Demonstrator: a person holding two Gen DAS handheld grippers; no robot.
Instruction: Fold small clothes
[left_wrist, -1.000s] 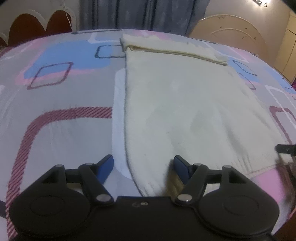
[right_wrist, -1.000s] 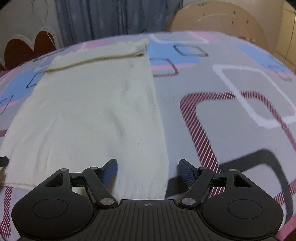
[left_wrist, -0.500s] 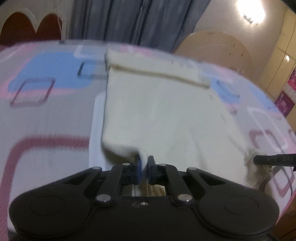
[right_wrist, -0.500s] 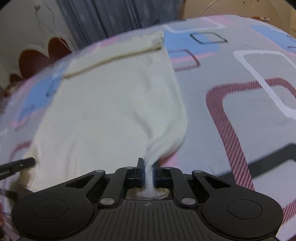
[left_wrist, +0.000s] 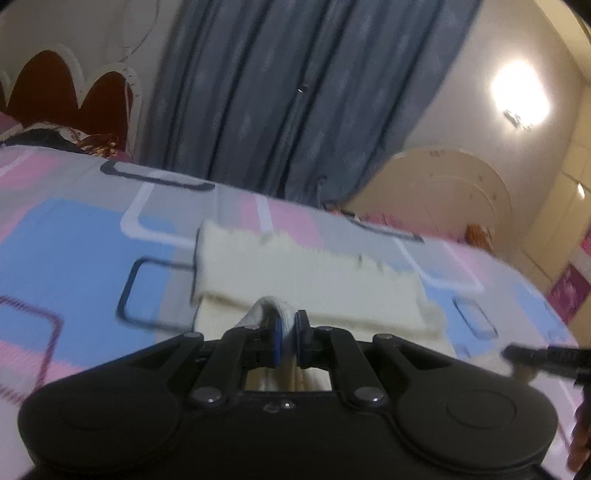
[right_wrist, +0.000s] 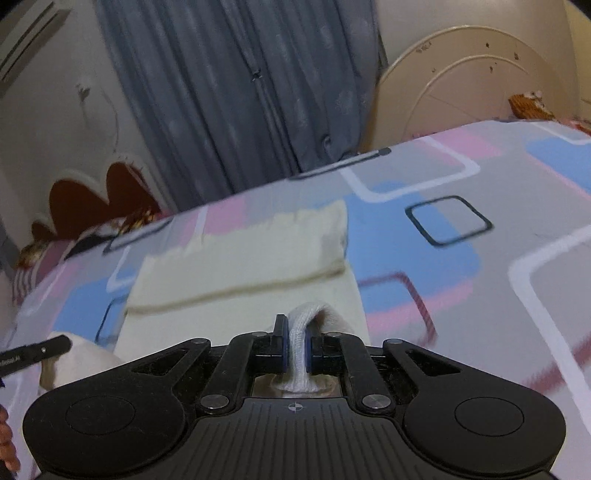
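My left hand-held gripper (left_wrist: 287, 341) is clamped on a bunched corner of the cream knit (left_wrist: 310, 273); fabric runs up between the blue pads (left_wrist: 277, 341) and humps over them in a small arch. My right hand-held gripper (right_wrist: 296, 349) is clamped the same way on the knit (right_wrist: 240, 258), a white ribbed fold squeezed between its pads (right_wrist: 283, 347) and spilling back toward the body. The knit lies on the bed (left_wrist: 74, 236), on the grey sheet with pink, blue and white squares. Relative to the knit: its far end is a folded-over band lying flat across the sheet, and the pinched corners are lifted at the near end, one on each side. In the left view the right gripper's black finger (left_wrist: 546, 356) shows at the knit's right near edge; in the right view the left gripper's black finger (right_wrist: 33, 352) shows at its left near edge beside a raised lump of fabric. Beyond the knit, past the bed's far edge, hangs a blue-grey curtain (right_wrist: 229, 92). Left of the curtain is a red scalloped headboard (left_wrist: 59, 96) with patterned bedding at its foot; right of the curtain is a cream arched board (right_wrist: 469, 77). A wall lamp (left_wrist: 519, 98) glows farther right in the left view. Both views are motion-blurred, so weave detail on the flat part is unclear.
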